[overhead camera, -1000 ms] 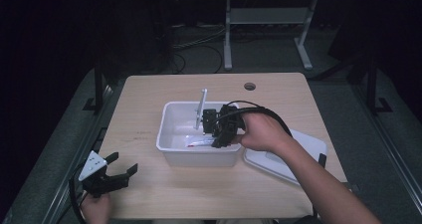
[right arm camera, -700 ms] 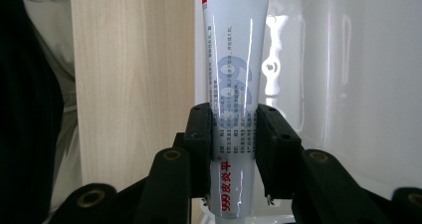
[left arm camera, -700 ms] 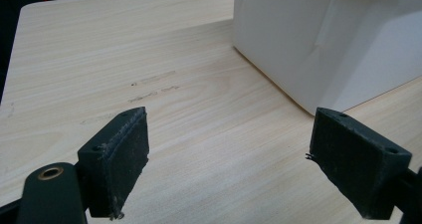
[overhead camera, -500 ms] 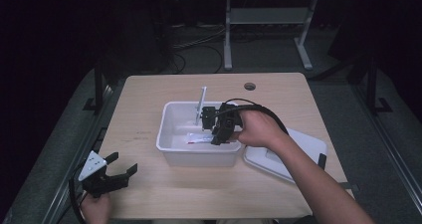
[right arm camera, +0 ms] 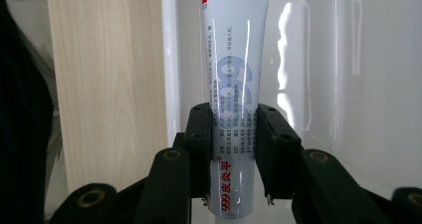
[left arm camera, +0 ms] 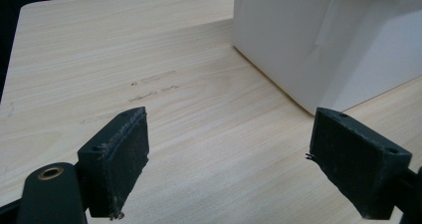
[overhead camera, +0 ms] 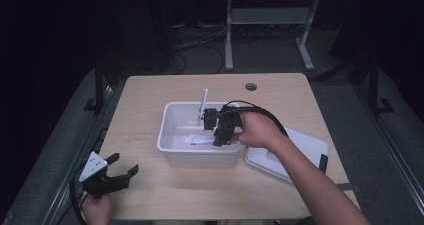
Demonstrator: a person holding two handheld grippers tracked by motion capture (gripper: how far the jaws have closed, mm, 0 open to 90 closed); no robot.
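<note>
Right gripper view: your right tool (right arm camera: 233, 134), jaws clamped across the white printed ointment tube (right arm camera: 234, 74), whose long axis runs straight ahead inside the white plastic bin (overhead camera: 172, 135). Left tool (left arm camera: 229, 159): wide open, empty, far off.

High view: fixed above the near edge of the table (overhead camera: 150, 100), facing forward and down; the white bin (overhead camera: 176, 150) sits mid-frame, floor beyond it. Far-off, whole-scene coverage.

Left gripper view: rides on the left tool (left arm camera: 229, 154), low over the table (left arm camera: 99, 59), looking along the wood toward the bin's outer wall (left arm camera: 308, 40), near.

Right gripper view: rides on the right tool (right arm camera: 233, 134), inside the bin (right arm camera: 348, 84), very close, on a tube (right arm camera: 234, 59).

Shared by all three: the bin.
</note>
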